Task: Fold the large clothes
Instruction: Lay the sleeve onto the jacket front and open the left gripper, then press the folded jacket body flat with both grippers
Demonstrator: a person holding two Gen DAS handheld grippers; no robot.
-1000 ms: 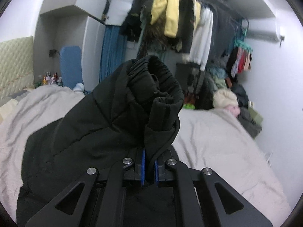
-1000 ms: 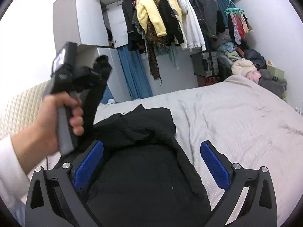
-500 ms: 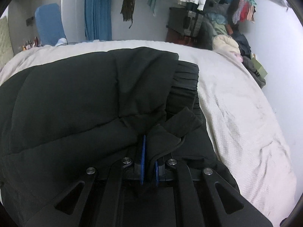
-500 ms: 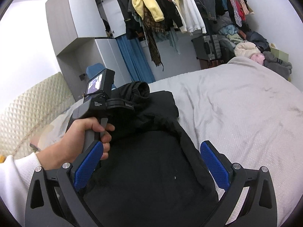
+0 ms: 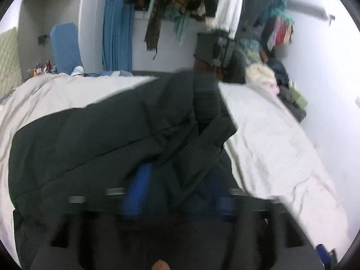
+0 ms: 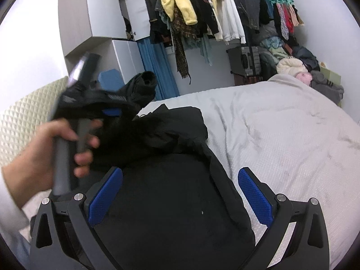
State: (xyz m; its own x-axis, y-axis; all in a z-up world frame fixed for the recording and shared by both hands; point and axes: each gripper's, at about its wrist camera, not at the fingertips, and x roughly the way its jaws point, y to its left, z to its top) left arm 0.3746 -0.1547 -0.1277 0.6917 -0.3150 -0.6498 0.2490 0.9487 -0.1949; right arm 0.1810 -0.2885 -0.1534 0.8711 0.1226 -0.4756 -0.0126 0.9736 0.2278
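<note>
A cluttered bedroom's pale grey quilted bed (image 6: 281, 135) carries the bulky black padded jacket (image 6: 168, 202). The left gripper (image 5: 177, 191) has just been opening, jaws spread, sleeve fabric loose between them; draw it back cleanly. The right gripper (image 6: 180, 200) hovers released above the jacket, ready to flatten the fold.

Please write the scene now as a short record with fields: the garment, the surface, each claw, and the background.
garment: black padded jacket, lying on the bed, one sleeve folded over the body
surface: bed with pale grey cover
left claw: jaws have just been opening; a fold of jacket fabric lies between the blue pads, no longer pinched; picture blurred
right claw: open, hanging over the jacket, holding nothing
left hand: grips the handle of the left claw
background: hanging clothes on a rail, blue curtain
</note>
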